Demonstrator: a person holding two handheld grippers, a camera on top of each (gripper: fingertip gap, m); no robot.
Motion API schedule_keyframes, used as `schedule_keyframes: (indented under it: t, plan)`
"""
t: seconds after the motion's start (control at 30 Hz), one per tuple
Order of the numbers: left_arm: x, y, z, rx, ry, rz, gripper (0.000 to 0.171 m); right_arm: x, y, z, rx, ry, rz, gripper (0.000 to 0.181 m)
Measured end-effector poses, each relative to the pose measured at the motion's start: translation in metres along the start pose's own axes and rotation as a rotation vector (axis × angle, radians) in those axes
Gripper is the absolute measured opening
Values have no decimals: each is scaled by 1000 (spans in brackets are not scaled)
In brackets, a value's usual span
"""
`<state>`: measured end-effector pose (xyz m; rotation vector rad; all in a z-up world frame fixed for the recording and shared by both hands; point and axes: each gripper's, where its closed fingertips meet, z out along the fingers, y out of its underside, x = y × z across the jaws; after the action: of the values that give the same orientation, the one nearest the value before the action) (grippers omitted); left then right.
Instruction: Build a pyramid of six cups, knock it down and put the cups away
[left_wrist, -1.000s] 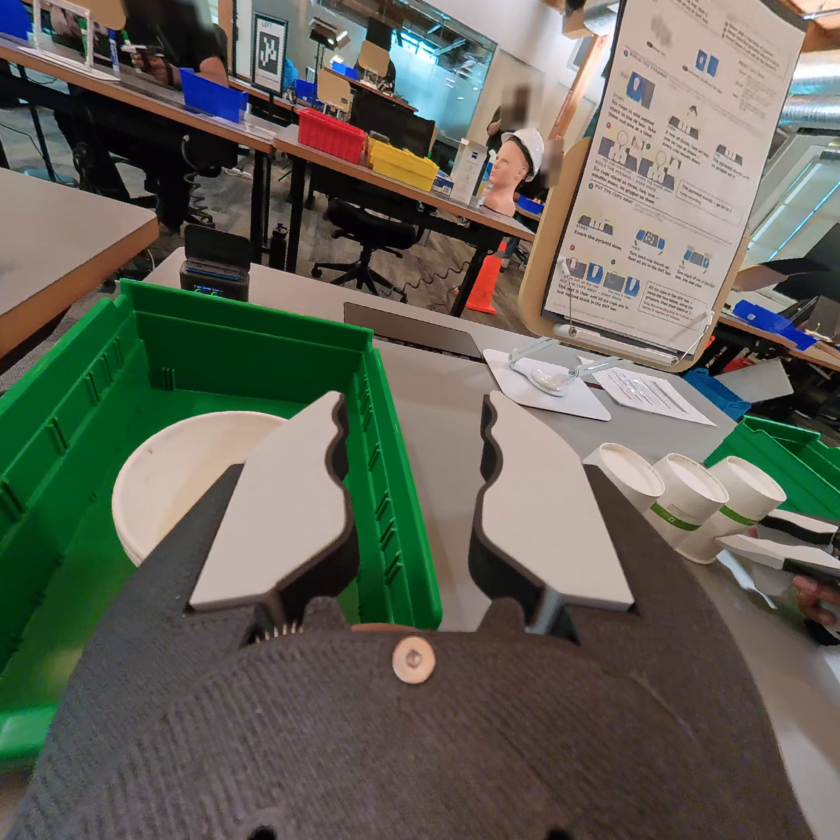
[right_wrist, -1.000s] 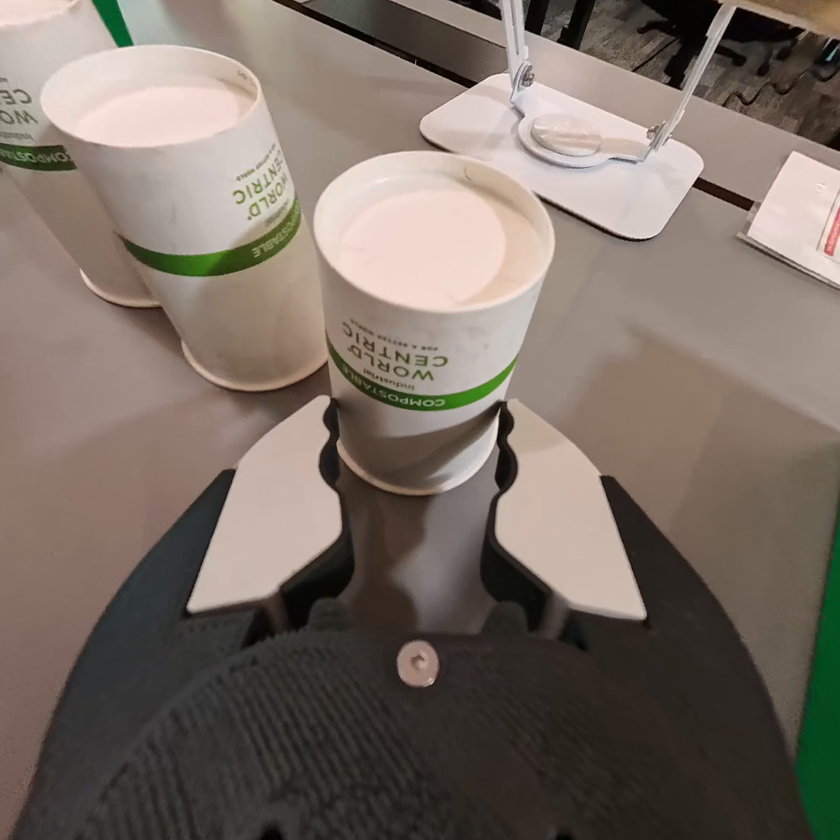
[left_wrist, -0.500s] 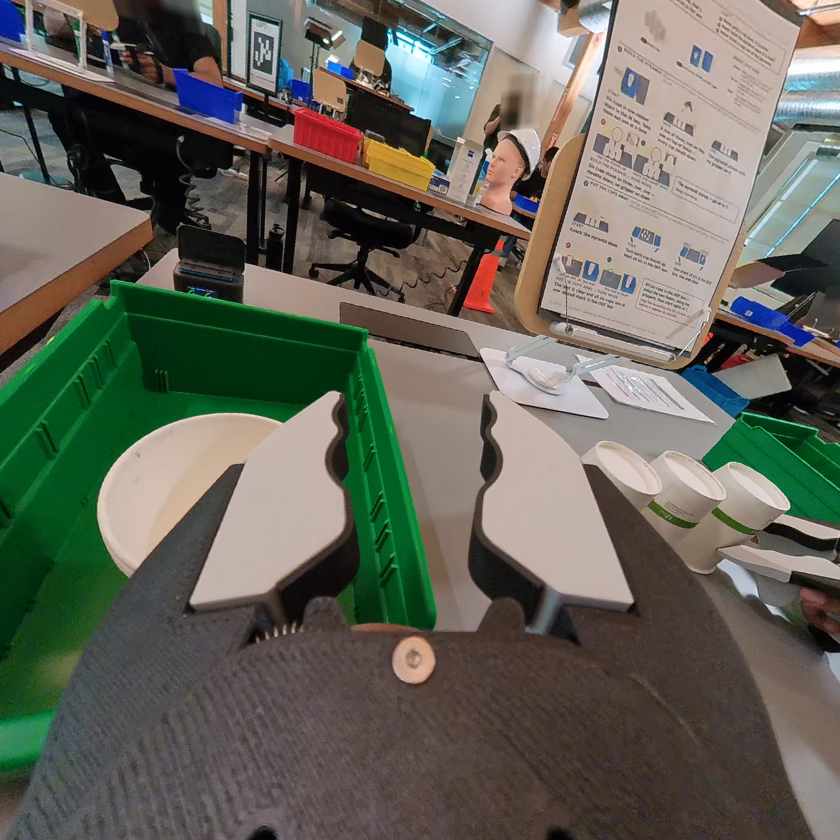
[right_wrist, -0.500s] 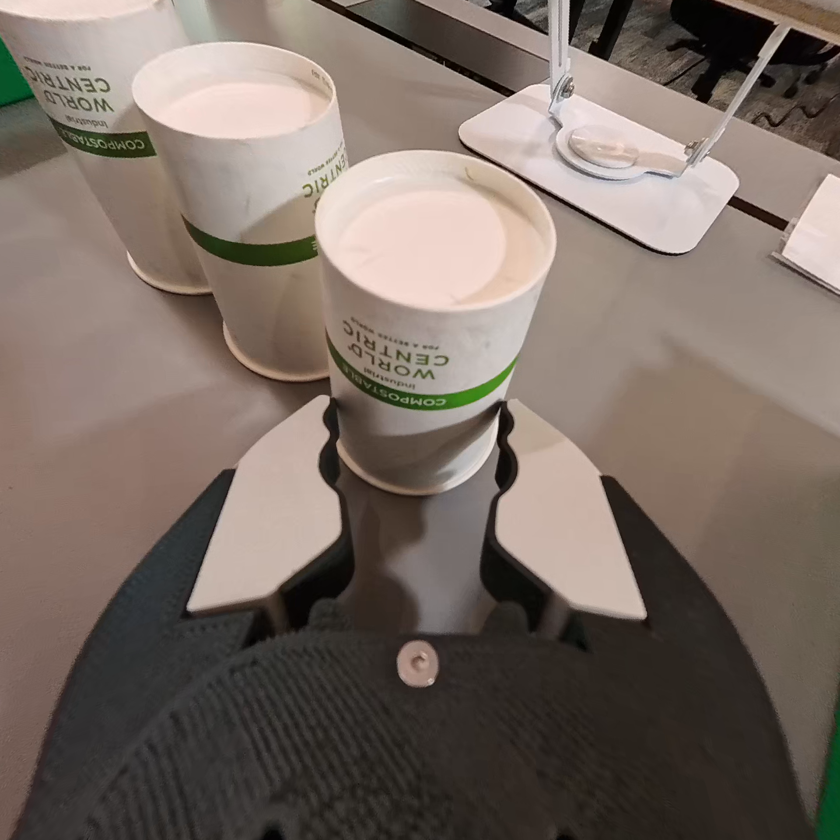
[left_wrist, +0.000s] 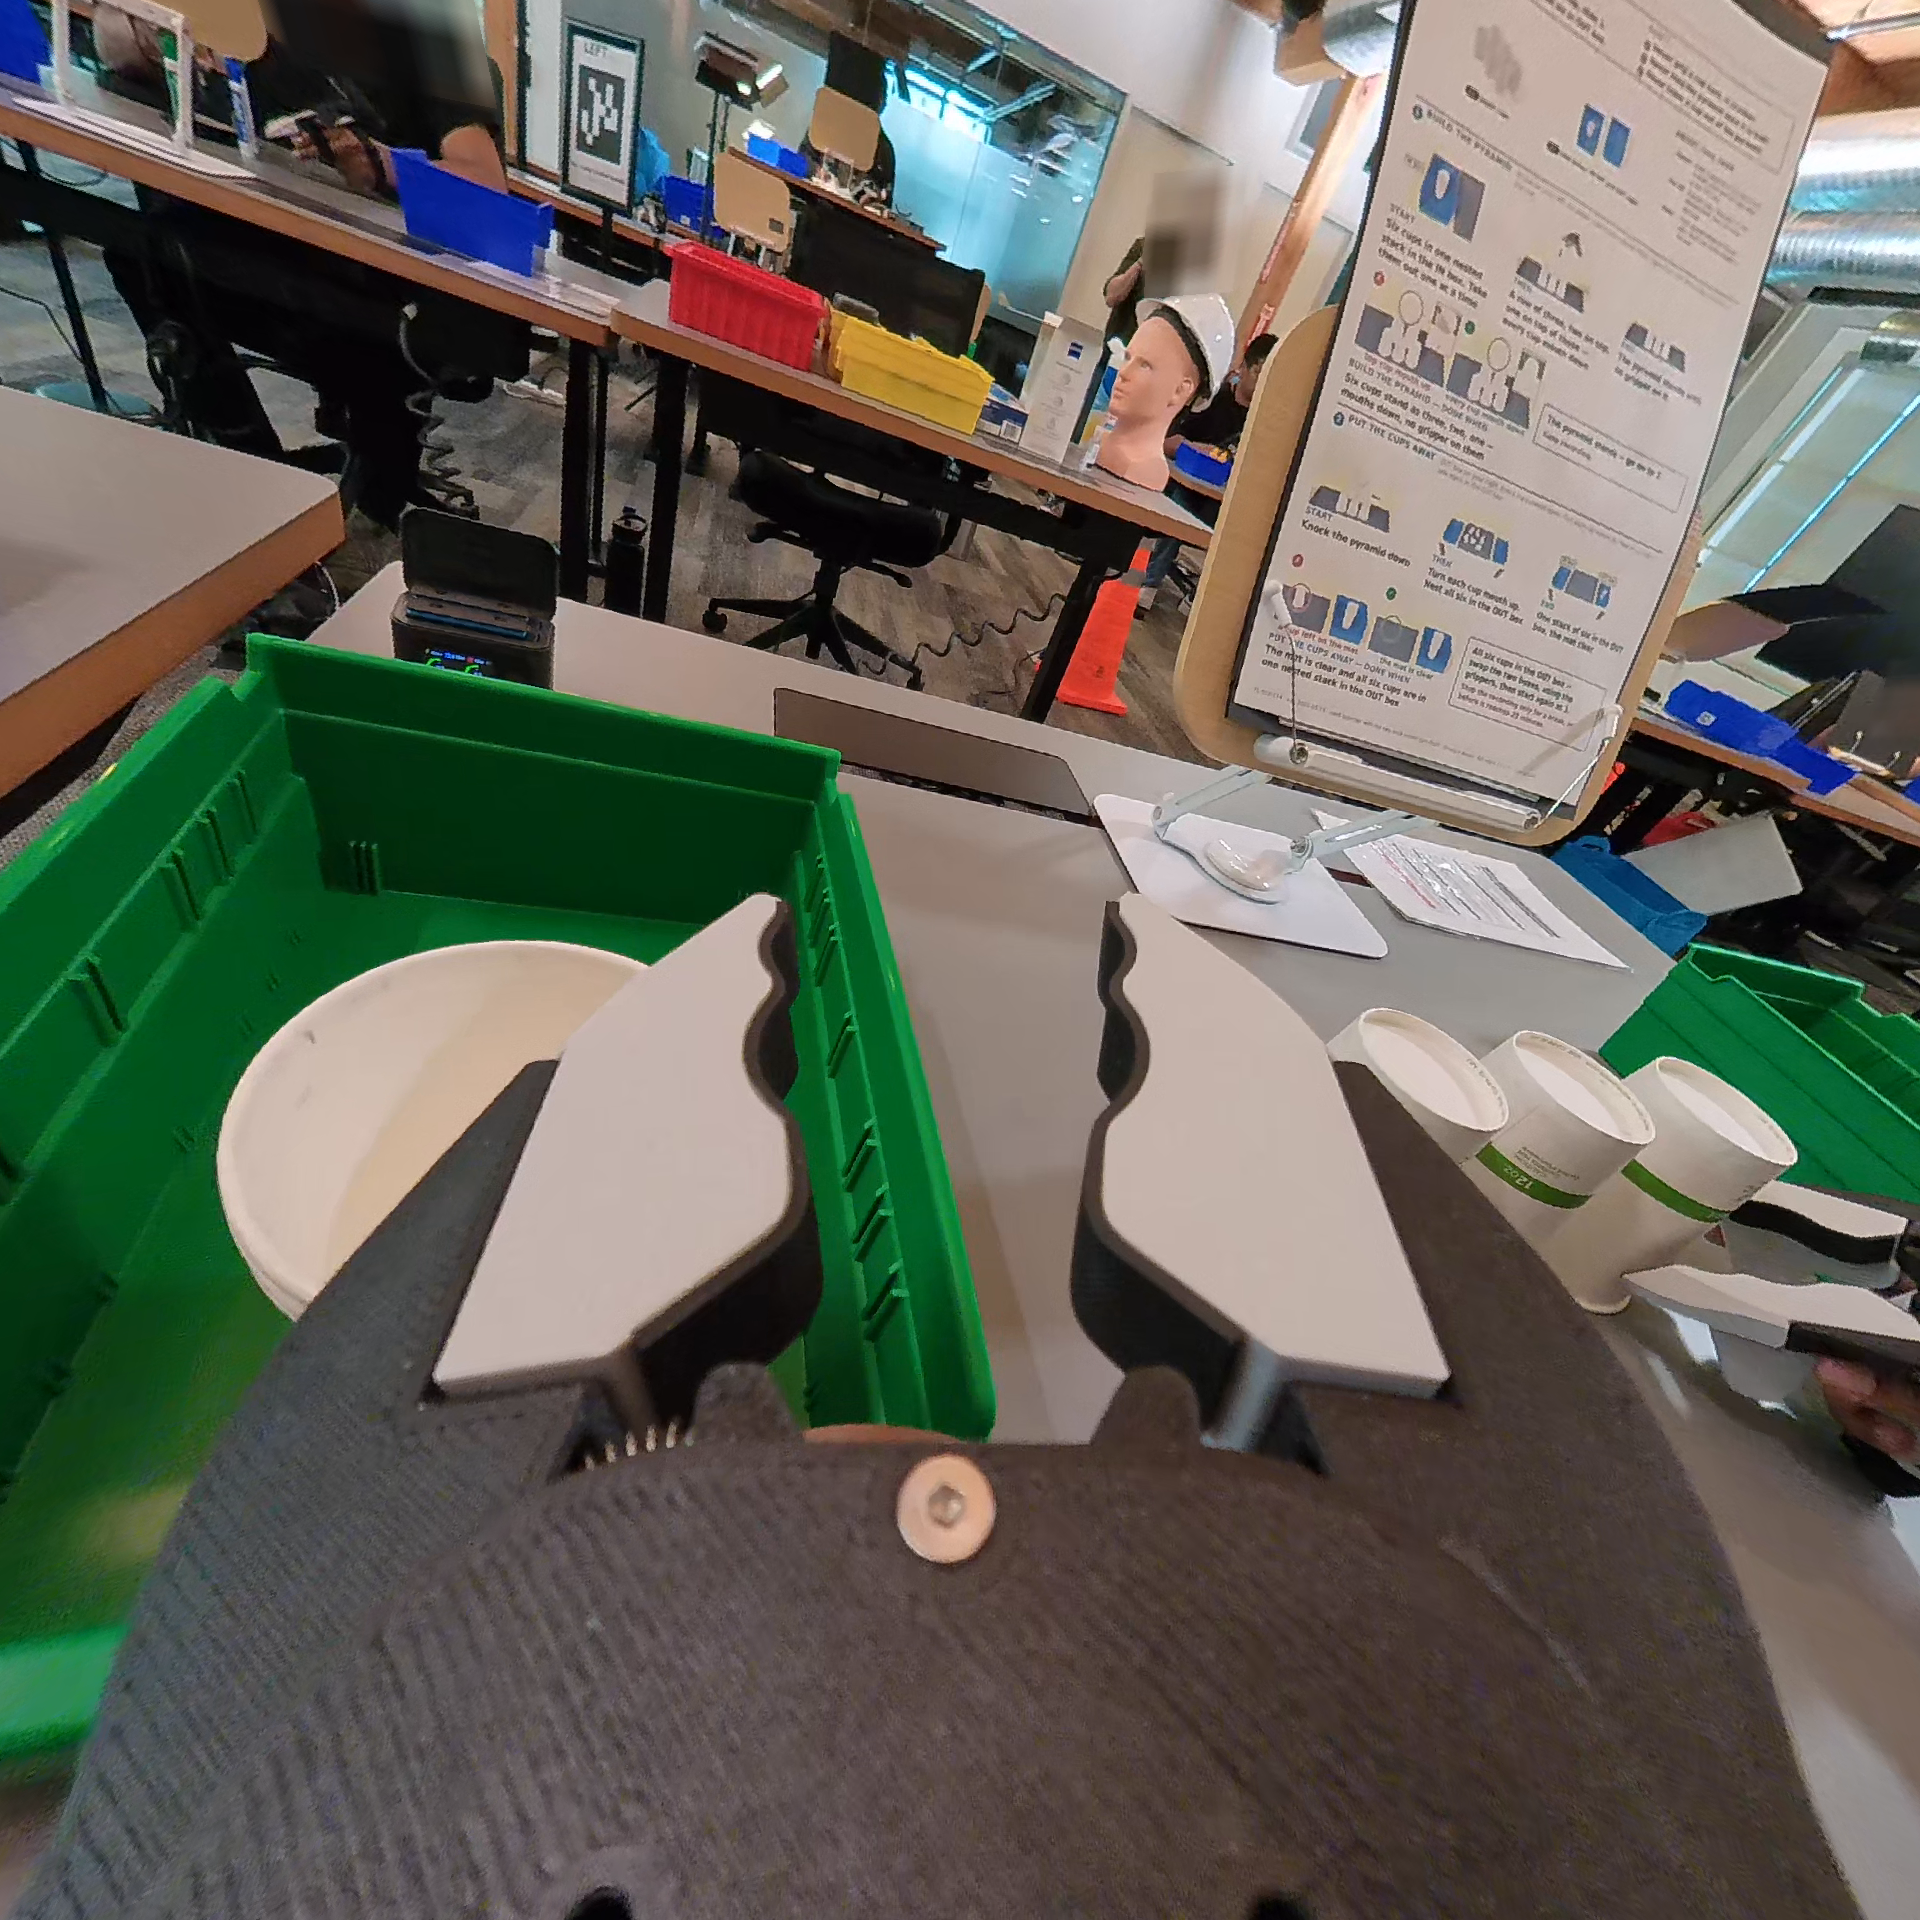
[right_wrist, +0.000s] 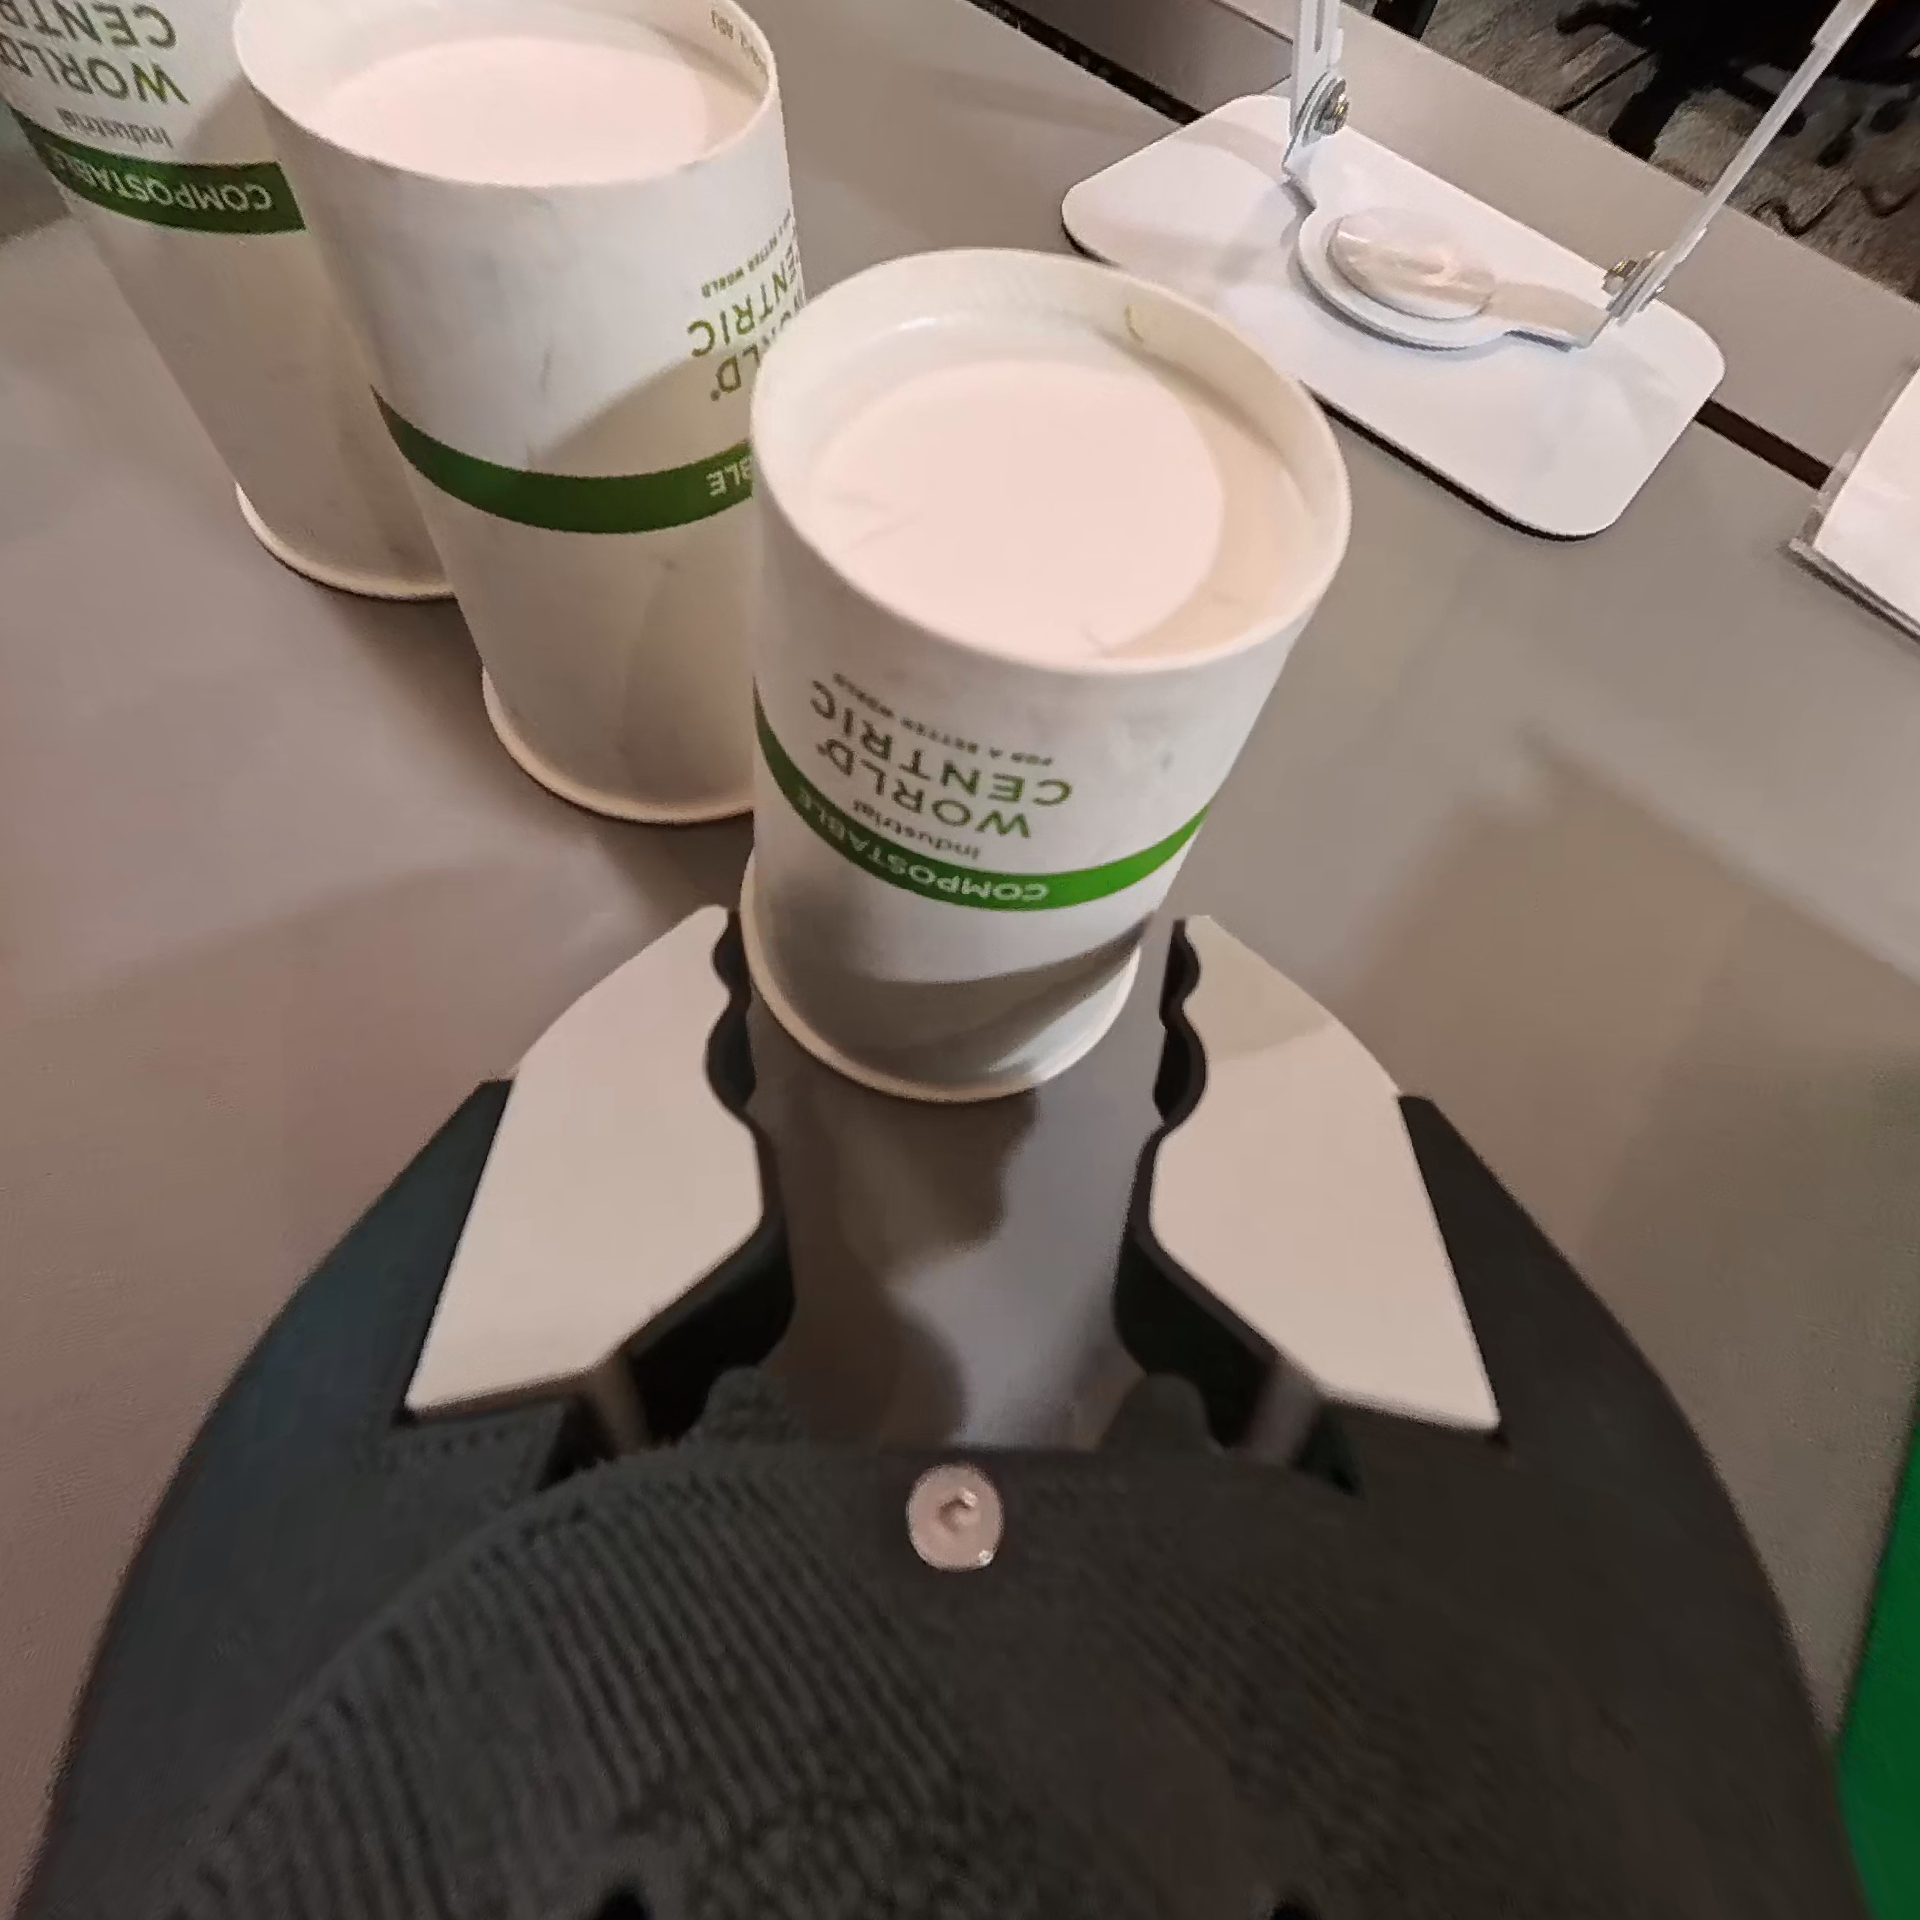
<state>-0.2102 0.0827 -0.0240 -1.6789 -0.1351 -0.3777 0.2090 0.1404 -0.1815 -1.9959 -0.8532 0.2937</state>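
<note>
Three white paper cups with green bands stand mouth-down in a row on the grey table. My right gripper is open around the wide rim of the nearest cup. That cup leans to the right, close to the left finger, with a gap at the right finger. The second cup and third cup stand just behind it to the left. My left gripper is open and empty above the right wall of a green bin. A white cup stands mouth-up in that bin.
A white stand base and a sheet of paper lie behind the cups. An instruction board stands at the back. A second green bin sits at the right. A black device stands behind the left bin.
My right gripper's jaws have spread a little and the near cup has tipped to the right. That cup has come closer to the other two. My left gripper has barely moved.
</note>
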Motion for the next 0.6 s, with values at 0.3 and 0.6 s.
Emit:
schedule_keyframes:
  t: [0.3, 0.6]
  plan:
    - [-35, -8, -23, -58, -128, 131, 59, 22, 10, -16, -36, 15, 27, 90]
    - [-77, -28, -77, -35, -183, 218, 27, 51, -19, -43, 198, -59, 316, 82]
